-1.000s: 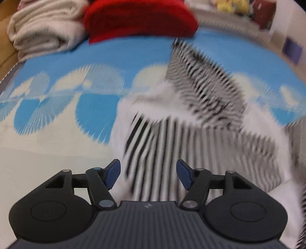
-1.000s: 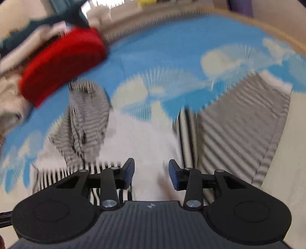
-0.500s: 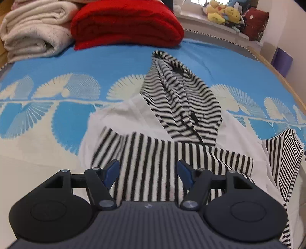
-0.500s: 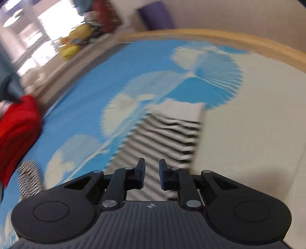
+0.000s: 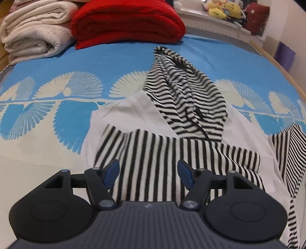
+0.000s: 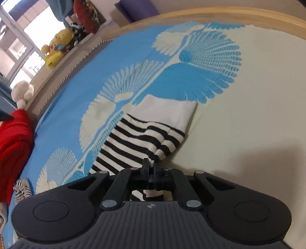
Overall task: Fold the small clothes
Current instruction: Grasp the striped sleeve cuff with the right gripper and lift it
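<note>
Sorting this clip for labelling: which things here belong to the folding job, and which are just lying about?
Job: black-and-white striped hooded top, its striped sleeve pinched in the right gripper, open left gripper.
Lying about: folded red blanket, rolled cream blanket, yellow plush toy.

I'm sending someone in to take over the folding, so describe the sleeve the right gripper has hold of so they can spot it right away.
Start at the bed's blue and cream fan-patterned cover. On it lies a small black-and-white striped hooded top with white panels. The sleeve stretches out towards the bed's wooden edge; the right gripper has just closed on it, and unlike the folded-in sleeve, it ends in a plain white cuff.
</note>
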Demonstrator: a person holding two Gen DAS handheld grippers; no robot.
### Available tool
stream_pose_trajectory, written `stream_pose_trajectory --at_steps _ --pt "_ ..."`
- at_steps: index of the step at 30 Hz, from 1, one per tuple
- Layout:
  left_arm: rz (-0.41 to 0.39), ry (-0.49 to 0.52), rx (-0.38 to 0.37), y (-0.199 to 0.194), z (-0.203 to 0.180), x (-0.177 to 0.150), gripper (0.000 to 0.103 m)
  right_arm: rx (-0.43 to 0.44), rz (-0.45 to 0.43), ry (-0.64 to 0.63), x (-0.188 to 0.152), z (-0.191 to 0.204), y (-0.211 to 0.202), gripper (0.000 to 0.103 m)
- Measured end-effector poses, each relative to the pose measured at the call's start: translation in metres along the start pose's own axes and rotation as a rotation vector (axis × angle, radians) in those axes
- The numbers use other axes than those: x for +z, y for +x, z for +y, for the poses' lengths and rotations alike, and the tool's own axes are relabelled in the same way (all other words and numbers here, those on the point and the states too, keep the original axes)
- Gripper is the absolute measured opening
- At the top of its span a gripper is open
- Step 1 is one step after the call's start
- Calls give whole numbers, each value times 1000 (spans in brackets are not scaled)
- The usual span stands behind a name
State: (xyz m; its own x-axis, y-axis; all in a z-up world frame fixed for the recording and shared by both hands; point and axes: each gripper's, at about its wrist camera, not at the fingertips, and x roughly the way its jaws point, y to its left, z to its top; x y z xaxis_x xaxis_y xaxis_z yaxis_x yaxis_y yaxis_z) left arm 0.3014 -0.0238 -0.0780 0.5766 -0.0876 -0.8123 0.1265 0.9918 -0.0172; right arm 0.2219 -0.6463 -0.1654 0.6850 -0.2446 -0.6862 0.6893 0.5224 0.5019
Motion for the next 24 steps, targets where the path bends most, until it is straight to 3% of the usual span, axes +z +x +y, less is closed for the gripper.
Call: stream_pose_trajectory --at_steps 6,9,12,14,17,20,22,24 --pt "16 -105 27 -4 25 9 72 -181 -68 -80 2 58 -75 3" --pt "28 -174 19 -7 42 12 72 -193 -106 -83 -13 91 -125 3" --pt "25 -218 30 -11 57 15 72 -178 -203 -108 -38 118 -163 3" --pt "24 -246 45 -13 68 16 72 -163 -245 -145 -60 135 -168 3" --pt "22 -293 75 -18 91 15 72 -129 -216 -209 -93 165 -157 3" --pt "22 -326 103 -20 111 15 72 18 -251 -465 -144 228 -161 3" --pt "22 -351 118 -20 123 18 72 210 -243 -653 -191 265 -174 4" --pt "27 -380 116 -19 133 19 72 400 -150 -853 -245 292 -182 5"
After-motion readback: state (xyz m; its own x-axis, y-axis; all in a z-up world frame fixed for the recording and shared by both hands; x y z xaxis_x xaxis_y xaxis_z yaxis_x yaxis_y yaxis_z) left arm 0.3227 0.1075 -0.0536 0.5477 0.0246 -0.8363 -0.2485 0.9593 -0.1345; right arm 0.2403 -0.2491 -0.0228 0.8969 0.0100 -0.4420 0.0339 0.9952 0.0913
